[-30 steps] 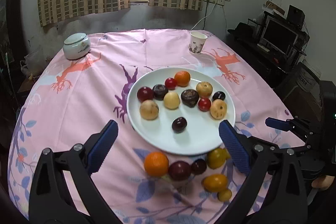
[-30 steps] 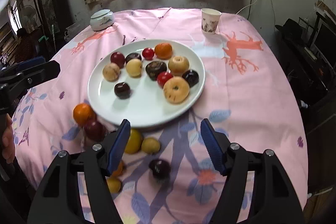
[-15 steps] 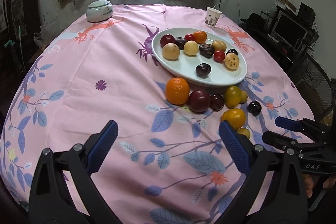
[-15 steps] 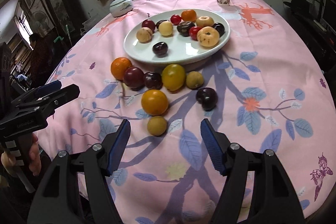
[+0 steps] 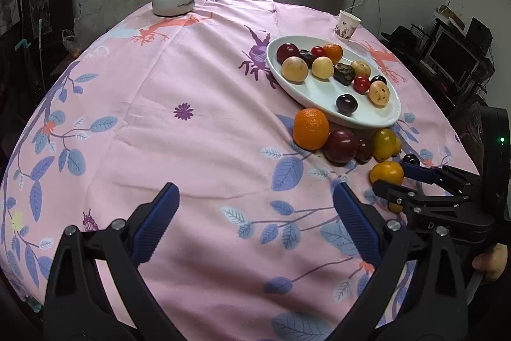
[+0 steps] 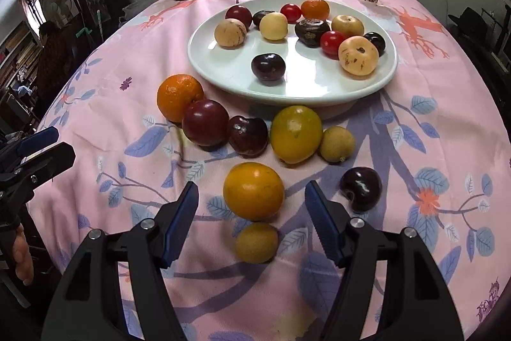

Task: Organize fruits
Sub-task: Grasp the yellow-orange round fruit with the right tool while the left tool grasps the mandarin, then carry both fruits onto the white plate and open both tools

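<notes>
1. While your right gripper (image 6: 250,213) hangs low over the pink cloth of the bench (image 6: 447,117), its fingers stand apart and hold nothing; a small yellow-green fruit (image 6: 256,242) lies between them, near their roots, untouched by either pad.
2. Just ahead of those fingertips, on the same line, sits the yellow-orange fruit (image 6: 253,191). It is round, so no long axis matters; what counts is that it lies straight in front, a little left of centre.
3. Your left gripper (image 5: 255,213) is also spread and empty, over bare cloth well to the left of the loose fruit. Your right hand is clearly the nearer one.
4. Beyond the yellow-orange fruit a row rests against the white plate (image 6: 223,75): an orange (image 6: 179,96), a red plum (image 6: 205,122), a dark cherry (image 6: 247,135), a large yellow-green citrus (image 6: 296,134) and a small one (image 6: 337,143). A second dark cherry (image 6: 361,188) sits apart, off to the right.
5. My judgement: the plate holds about half the fruit, and the pair at your right fingers looks the likely next pick. Take one at a time, or the neighbour may roll.
</notes>
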The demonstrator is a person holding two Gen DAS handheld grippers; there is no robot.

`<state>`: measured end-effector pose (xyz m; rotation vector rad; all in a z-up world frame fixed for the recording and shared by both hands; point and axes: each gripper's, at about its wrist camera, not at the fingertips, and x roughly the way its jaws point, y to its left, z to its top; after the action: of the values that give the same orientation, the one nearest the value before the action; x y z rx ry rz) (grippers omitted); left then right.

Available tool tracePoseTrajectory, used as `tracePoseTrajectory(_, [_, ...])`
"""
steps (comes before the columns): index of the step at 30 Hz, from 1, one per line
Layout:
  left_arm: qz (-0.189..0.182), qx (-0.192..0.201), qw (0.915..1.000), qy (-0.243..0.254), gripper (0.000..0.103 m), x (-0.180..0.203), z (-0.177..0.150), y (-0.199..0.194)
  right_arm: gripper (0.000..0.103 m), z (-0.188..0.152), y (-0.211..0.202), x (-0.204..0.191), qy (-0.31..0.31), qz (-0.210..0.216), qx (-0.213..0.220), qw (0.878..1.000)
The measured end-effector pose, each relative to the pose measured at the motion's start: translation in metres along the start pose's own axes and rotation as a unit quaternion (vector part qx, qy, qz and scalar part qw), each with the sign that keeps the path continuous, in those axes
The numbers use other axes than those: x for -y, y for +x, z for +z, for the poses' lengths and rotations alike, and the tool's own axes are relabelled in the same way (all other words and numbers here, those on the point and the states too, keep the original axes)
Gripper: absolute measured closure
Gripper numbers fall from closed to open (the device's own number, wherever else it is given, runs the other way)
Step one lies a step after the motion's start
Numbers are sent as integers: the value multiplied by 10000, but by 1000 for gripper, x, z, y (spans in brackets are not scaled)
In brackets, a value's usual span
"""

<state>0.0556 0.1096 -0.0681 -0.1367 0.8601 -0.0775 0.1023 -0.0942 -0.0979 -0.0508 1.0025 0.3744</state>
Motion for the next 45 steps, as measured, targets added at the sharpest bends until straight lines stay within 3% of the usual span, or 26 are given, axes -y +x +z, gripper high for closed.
tracePoseTrajectory(4, [-24,-51,10000,-17,4,-1,0,4,34,2,5,-2,-84,-56,28,9999])
tracePoseTrajectory(6, [-21,-58,10000,0,4,0,0,5,47,2,9,-3,-148,-83,-30,9999])
tracePoseTrajectory(7, [-19,-59,10000,12,4,1,1,6,61,1,13,-4,-174,-68,-127,9997])
tracePoseTrajectory(8, [-17,-62,10000,28,4,2,2,6,64,1,13,-4,-203,-122,-78,9997])
tracePoseTrajectory(13, [88,33,9997,218,4,16,15,12,64,-3,-1,-4,-129,90,61,9999])
tracePoseTrajectory(18, [770,11,9916,1038,4,44,31,45,64,-12,-29,7,42,209,311,9993])
tracePoseTrajectory(21, [1011,-207,9857,1335,4,53,40,71,64,-19,-40,20,216,256,343,9989])
tracePoseTrajectory(29, [431,-398,9926,1059,6,52,67,88,64,-29,-52,45,528,354,424,9971])
tracePoseTrajectory(31, [174,-588,9940,903,14,51,67,94,64,-29,-51,46,553,398,415,9968])
tracePoseTrajectory(33, [-174,-751,9941,762,36,53,65,97,64,-29,-51,47,569,433,405,9966])
tracePoseTrajectory(38, [-189,-685,9939,843,41,63,63,102,64,-29,-50,47,609,498,394,9961])
tracePoseTrajectory(40, [-329,-788,9940,682,47,61,66,112,64,-29,-49,45,602,521,370,9961])
tracePoseTrajectory(42, [-503,-805,9939,567,62,62,65,113,64,-30,-50,42,589,549,355,9961])
tracePoseTrajectory(45, [-340,-637,9943,784,63,67,59,106,64,-31,-52,41,595,570,372,9959])
